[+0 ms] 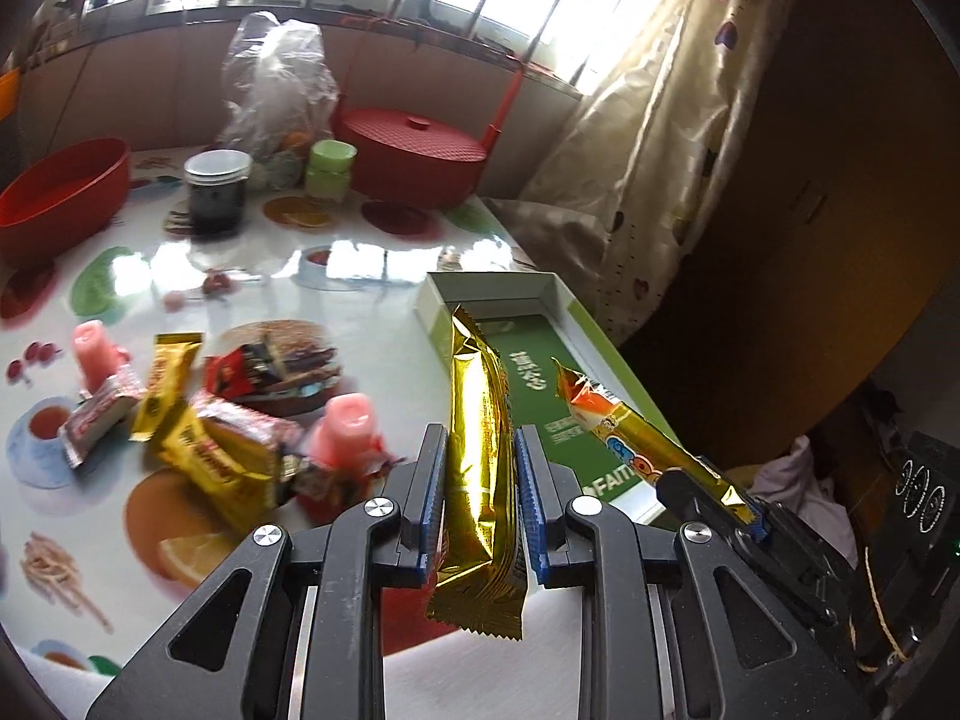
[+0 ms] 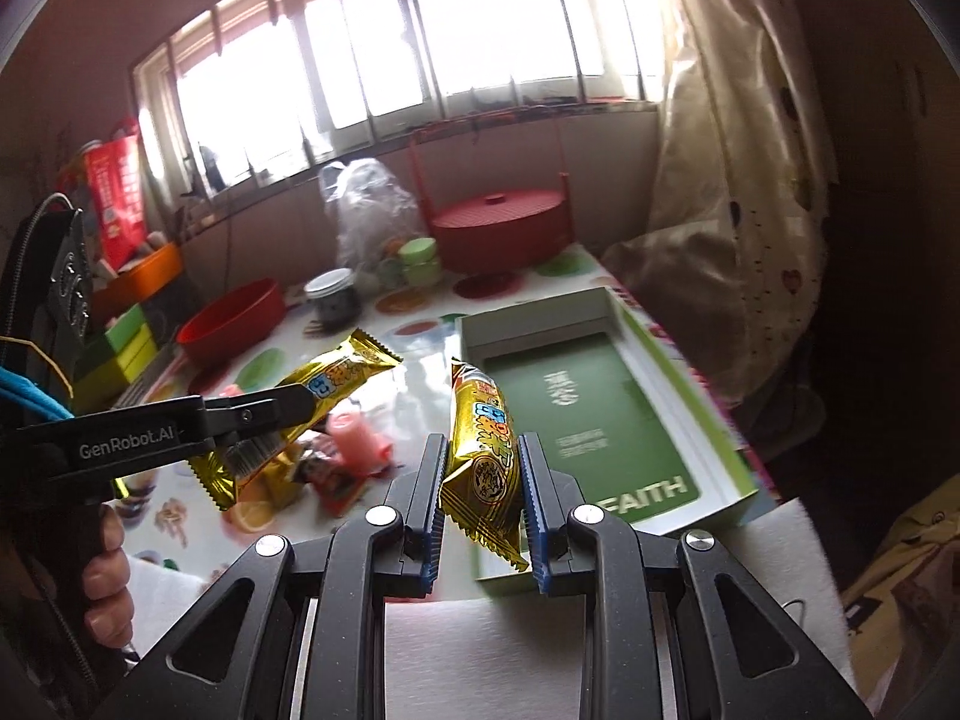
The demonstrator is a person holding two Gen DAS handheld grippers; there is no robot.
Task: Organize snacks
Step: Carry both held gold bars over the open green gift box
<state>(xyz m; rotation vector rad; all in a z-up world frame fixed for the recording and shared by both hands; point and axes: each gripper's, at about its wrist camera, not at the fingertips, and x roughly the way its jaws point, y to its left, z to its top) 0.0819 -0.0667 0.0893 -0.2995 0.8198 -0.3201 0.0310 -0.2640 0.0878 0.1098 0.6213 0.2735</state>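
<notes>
In the left wrist view my left gripper is shut on a gold foil snack bar, which stands upright between the blue pads. Its top reaches over the open green box on the table. To the right, my right gripper is shut on a gold and orange snack bar above the same box. In the right wrist view the right gripper clamps its gold bar before the box. The left gripper holds its gold bar at the left.
Loose snacks and pink packs lie left of the box. At the back stand a red bowl, a dark jar, green jars, a plastic bag and a red lidded basket. A curtain hangs beyond the table's right edge.
</notes>
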